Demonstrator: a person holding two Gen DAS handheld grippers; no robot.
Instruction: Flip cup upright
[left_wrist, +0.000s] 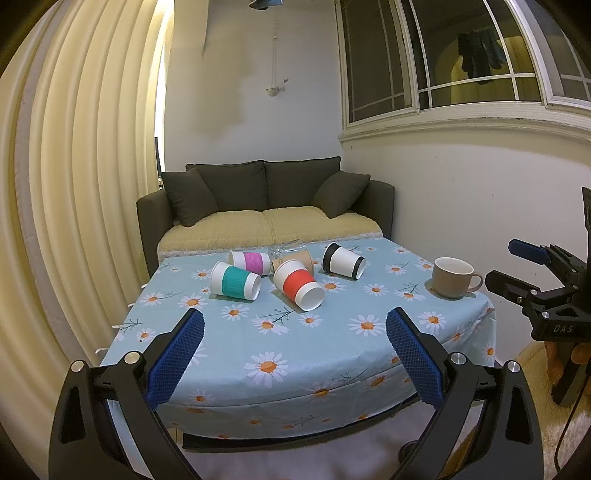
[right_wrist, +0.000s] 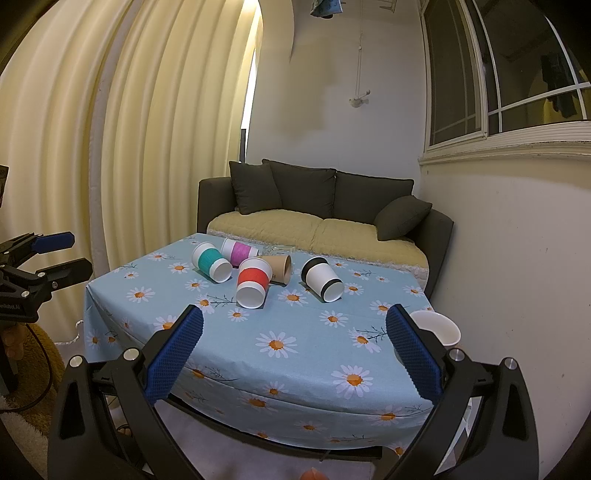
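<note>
Several paper cups lie on their sides on the daisy tablecloth (left_wrist: 288, 343): a teal-sleeved cup (left_wrist: 235, 281) (right_wrist: 212, 262), a pink-sleeved cup (left_wrist: 249, 261) (right_wrist: 238, 251), a red-sleeved cup (left_wrist: 298, 289) (right_wrist: 252, 282), a brown cup (left_wrist: 293, 261) (right_wrist: 279, 268) and a black-banded white cup (left_wrist: 343, 261) (right_wrist: 322, 279). A beige mug (left_wrist: 453, 277) (right_wrist: 436, 327) stands upright at the table's right edge. My left gripper (left_wrist: 294, 328) is open and empty before the table's front edge. My right gripper (right_wrist: 294, 326) is open and empty, also short of the table.
A clear glass object (left_wrist: 286, 248) lies behind the cups. A dark sofa (left_wrist: 258, 206) stands behind the table, a curtain (left_wrist: 74, 184) to the left, a wall with a window (left_wrist: 461, 55) to the right. The right gripper shows in the left view (left_wrist: 517, 267).
</note>
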